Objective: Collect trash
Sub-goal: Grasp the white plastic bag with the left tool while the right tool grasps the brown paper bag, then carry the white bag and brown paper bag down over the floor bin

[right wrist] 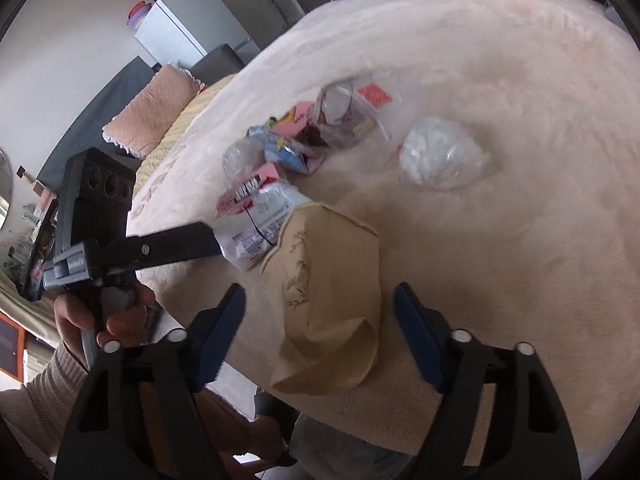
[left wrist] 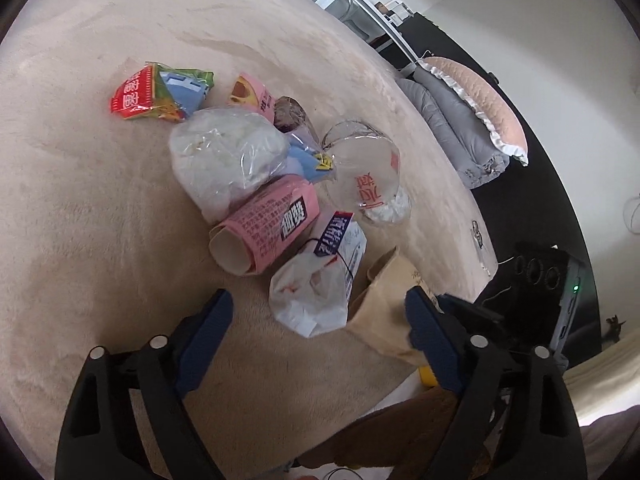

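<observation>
Hidden: paper bag (right wrist: pixel 332 300) bottom hangs past the bed (right wrist: pixel 520 240) edge; far wrappers (right wrist: pixel 288 148) blurred, perhaps snack packs.
Bag axis: mouth toward the pile.
Right gripper (right wrist: pixel 320 304): jaws apart around it, untouched.
Left gripper (left wrist: pixel 320 312): jaws wide, white plastic bag (left wrist: pixel 308 300) between.

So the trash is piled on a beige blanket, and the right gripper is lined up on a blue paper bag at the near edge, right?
Not quite: the paper bag is tan, not blue, as the right wrist view shows. The rest holds: the trash lies on the beige blanket, and the right gripper straddles the bag at the near edge.
</observation>
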A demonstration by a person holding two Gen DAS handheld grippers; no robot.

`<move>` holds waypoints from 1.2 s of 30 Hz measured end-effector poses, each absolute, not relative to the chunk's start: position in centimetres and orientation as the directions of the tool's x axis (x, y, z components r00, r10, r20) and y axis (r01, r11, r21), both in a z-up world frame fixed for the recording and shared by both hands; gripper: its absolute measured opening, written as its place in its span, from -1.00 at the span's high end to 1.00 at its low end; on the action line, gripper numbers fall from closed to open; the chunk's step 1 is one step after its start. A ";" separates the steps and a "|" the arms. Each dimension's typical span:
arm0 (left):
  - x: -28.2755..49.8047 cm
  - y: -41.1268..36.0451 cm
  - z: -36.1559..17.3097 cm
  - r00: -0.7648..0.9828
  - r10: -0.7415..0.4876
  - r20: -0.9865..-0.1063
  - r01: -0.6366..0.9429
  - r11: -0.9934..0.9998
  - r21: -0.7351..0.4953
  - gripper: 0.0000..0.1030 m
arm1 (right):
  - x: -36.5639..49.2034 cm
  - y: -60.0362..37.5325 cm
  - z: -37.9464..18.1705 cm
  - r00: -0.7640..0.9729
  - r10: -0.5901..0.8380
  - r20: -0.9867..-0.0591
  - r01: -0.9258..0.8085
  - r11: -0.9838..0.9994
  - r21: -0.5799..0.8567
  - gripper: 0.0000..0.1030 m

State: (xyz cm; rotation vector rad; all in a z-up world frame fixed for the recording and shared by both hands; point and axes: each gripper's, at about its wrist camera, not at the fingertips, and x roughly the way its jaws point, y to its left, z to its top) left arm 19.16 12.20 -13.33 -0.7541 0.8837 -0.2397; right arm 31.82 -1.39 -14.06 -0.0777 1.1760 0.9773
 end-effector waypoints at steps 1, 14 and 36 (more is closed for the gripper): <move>19.2 12.2 -13.4 0.631 -0.483 -0.607 -0.107 0.721 -0.685 -0.53 | 31.9 -1.3 -14.3 0.035 0.596 -0.802 -0.673 0.608 0.422 -0.33; 19.7 11.1 -13.5 0.630 -0.423 -0.651 -0.102 0.786 -0.610 0.30 | 31.8 -2.4 -14.0 0.058 0.595 -0.801 -0.676 0.614 0.408 0.02; 11.3 7.6 -7.1 0.746 -0.321 -0.583 -0.082 0.825 -0.559 0.32 | 25.7 -7.3 -7.0 0.207 0.621 -0.756 -0.672 0.652 0.352 0.02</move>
